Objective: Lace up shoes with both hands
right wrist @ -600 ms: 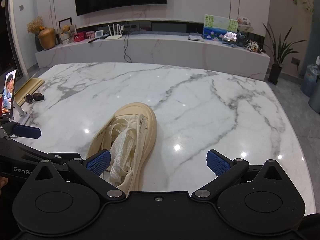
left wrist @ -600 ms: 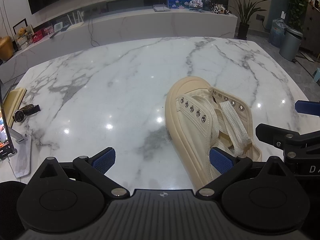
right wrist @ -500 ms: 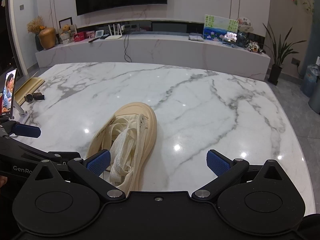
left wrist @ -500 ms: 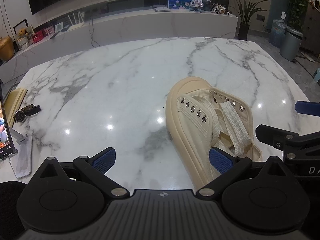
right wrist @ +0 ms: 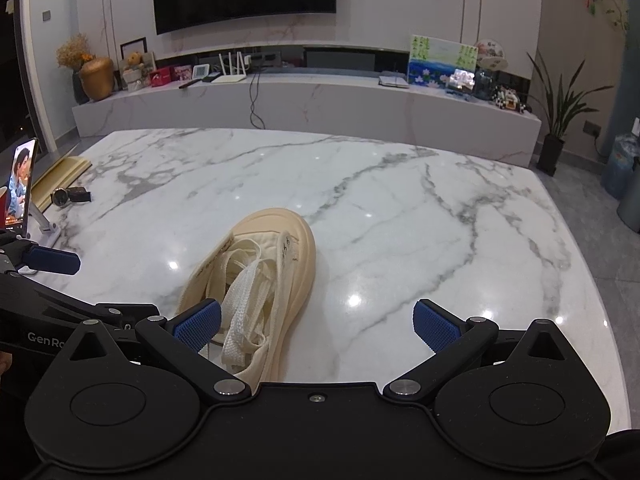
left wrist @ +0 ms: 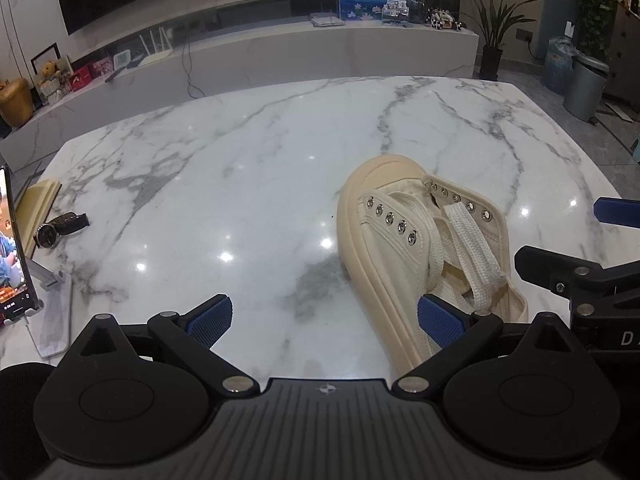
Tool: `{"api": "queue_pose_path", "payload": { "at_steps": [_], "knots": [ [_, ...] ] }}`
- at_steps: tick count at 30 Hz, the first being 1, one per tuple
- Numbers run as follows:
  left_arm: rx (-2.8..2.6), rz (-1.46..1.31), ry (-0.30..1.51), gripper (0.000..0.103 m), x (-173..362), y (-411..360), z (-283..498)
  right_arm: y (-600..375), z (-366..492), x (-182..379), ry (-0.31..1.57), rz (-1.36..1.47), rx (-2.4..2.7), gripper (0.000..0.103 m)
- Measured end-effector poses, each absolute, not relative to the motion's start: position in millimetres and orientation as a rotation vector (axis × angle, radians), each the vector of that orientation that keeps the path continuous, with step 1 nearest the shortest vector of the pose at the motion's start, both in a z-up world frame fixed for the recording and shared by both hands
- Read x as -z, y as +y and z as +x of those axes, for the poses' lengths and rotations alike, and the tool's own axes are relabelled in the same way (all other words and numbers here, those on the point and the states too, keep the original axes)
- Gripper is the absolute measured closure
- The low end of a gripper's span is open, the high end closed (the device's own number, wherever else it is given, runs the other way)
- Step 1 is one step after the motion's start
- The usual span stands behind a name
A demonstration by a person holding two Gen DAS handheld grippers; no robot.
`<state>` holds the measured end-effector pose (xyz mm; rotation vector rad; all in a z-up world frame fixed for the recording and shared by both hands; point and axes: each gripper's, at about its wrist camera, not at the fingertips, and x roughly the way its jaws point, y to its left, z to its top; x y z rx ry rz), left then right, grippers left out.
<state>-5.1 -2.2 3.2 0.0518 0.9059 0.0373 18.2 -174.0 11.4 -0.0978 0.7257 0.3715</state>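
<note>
From the left wrist we see our left gripper (left wrist: 324,320) spread wide over the tabletop (left wrist: 240,168), the cream shoe (left wrist: 384,256) near the near edge, its white lace (left wrist: 472,248) loose. From the right wrist our right gripper (right wrist: 316,322) gapes empty; the shoe (right wrist: 280,264) perhaps touches one finger.

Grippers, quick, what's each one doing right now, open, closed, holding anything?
Left gripper: open, holding nothing; the shoe sits by its right pad.
Right gripper: open, holding nothing.
</note>
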Motion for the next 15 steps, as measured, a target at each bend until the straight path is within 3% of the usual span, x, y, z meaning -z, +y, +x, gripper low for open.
{"api": "queue_pose_path", "payload": {
  "at_steps": [15],
  "knots": [
    [-0.043,0.032,0.909,0.002,-5.1,1.6,-3.9,-169.0,17.7,-9.4,0.744,-0.107,-0.371,0.001]
  ]
}}
